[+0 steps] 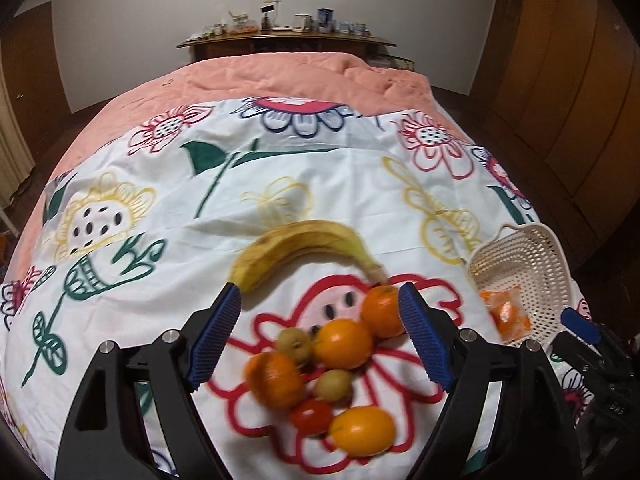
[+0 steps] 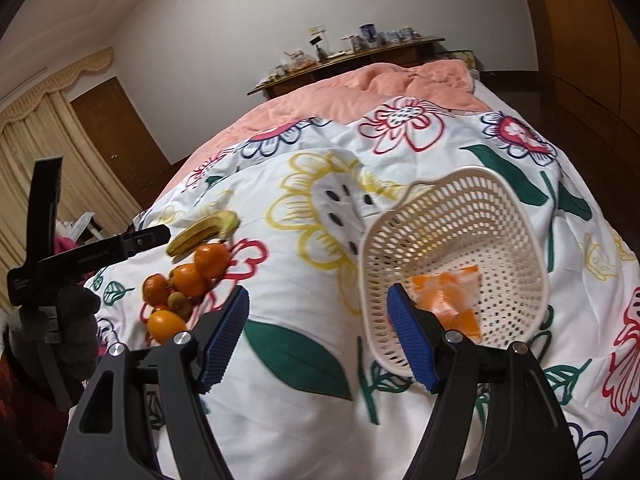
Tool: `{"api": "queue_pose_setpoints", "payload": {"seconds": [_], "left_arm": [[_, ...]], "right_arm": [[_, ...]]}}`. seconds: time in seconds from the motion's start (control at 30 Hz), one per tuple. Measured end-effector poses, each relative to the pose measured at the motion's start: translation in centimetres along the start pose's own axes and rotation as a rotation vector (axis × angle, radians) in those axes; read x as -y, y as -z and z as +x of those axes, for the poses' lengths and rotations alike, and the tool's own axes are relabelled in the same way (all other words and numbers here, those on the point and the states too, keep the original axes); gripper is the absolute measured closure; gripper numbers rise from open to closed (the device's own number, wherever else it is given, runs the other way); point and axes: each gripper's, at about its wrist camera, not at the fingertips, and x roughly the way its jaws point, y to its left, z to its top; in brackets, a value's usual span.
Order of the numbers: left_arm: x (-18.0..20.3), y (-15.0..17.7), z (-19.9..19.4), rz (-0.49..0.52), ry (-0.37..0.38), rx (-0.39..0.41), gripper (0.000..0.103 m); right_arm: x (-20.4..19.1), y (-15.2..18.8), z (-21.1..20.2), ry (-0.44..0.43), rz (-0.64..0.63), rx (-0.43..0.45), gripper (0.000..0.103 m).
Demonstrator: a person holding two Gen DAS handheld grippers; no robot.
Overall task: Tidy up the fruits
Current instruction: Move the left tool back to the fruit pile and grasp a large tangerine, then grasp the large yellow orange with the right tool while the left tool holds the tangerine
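- Our left gripper [image 1: 320,336] holds its blue fingers [image 1: 218,334] apart, pressing on nothing, and hangs over a small pile of fruit on the bed.
- Between and below those fingers lie four oranges, the nearest one [image 1: 362,430] at the bottom of the pile, with two small greenish fruits [image 1: 294,340], a red fruit [image 1: 311,416] and, at the far edge, a banana [image 1: 304,246].
- Our right gripper [image 2: 318,338] also has its fingers [image 2: 224,338] apart with nothing between them. Its right finger sits in front of the rim of a white perforated basket [image 2: 452,216].
- The basket lies tipped toward us on the flowered bedcover [image 2: 300,400], well to the right of the fruit pile. Inside it rests a clear packet of orange pieces [image 2: 448,300].
- We judge the task is at an early step: only the packet is in the basket, and all loose fruit is still outside it.
- The next move likely calls for the left fingers to lower over one round fruit and close gently, so it does not roll, while the right steadies or rights the basket.
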Motion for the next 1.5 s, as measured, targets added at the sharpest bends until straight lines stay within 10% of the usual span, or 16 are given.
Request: {"api": "queue_pose_setpoints", "payload": {"seconds": [0.47, 0.97, 1.5], "left_arm": [[-3.7, 3.3, 1.0, -0.033, -0.011, -0.047, 0.023], [-4.1, 5.4, 1.9, -0.007, 0.127, -0.055, 0.063], [-5.8, 5.7, -1.1, -0.030, 0.127, 0.033, 0.063]], "right_arm": [[-4.4, 0.8, 1.6, -0.044, -0.077, -0.061, 0.031], [-8.0, 1.7, 3.4, -0.063, -0.140, -0.129, 0.031], [-13.8, 2.4, 5.9, -0.103, -0.298, -0.250, 0.031]]}}
